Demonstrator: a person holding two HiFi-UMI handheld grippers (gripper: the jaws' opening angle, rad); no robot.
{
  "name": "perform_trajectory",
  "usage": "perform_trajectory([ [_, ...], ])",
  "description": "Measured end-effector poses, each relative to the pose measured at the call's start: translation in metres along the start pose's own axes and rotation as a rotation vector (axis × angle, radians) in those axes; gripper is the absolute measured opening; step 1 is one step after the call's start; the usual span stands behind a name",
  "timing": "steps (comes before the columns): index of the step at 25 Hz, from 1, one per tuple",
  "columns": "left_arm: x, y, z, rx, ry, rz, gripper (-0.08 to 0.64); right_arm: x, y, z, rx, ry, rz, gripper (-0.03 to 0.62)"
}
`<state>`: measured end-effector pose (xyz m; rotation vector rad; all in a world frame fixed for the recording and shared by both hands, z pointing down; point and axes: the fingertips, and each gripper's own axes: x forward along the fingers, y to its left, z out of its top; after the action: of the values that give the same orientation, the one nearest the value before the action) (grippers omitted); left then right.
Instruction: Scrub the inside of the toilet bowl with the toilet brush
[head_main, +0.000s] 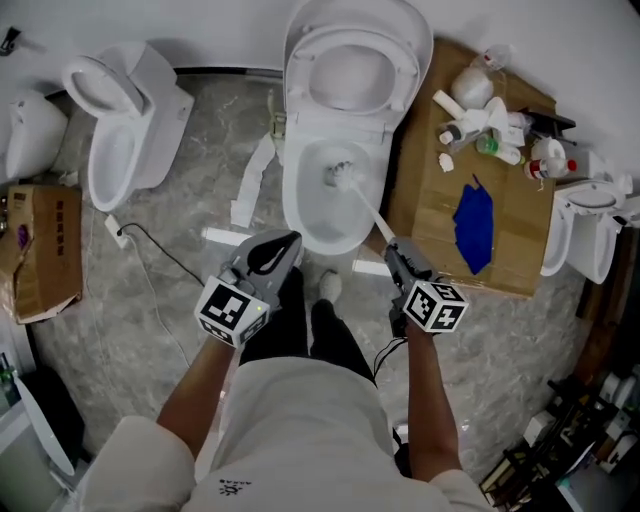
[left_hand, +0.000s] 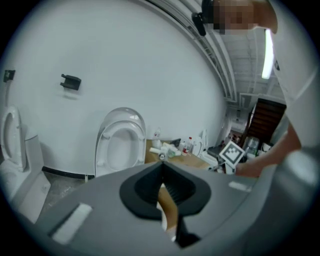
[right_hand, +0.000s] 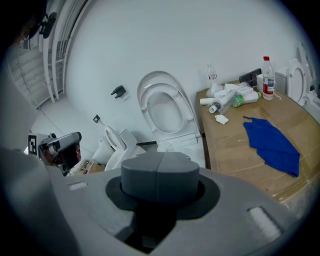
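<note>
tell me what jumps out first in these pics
The white toilet with its lid raised sits dead centre in the head view, the toilet brush head down in its bowl and the handle held by the right gripper. To its right, a cardboard surface carries a bright blue cloth and a huddle of bottles. The left gripper hangs shut and empty.

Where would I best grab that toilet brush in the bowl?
Probably the upper end of the toilet brush handle, approached from the front right of the toilet bowl. Its bristled head sits down inside, and the thin handle slants out that way, where the right gripper holds it.
</note>
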<state>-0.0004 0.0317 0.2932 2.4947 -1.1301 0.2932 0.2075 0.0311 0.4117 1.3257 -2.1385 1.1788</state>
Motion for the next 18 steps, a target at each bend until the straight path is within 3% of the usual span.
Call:
perform_trajectory([
  [11,0.055,0.056,-0.059,-0.025,0.101,-0.039,-0.008,0.123,-0.05,-0.02,-0.083,0.182,-0.096,0.146],
  [18,0.081,0.078,-0.08,-0.048,0.121,-0.06,-0.008,0.183,-0.067,-0.017,-0.304,0.34,-0.124,0.146],
])
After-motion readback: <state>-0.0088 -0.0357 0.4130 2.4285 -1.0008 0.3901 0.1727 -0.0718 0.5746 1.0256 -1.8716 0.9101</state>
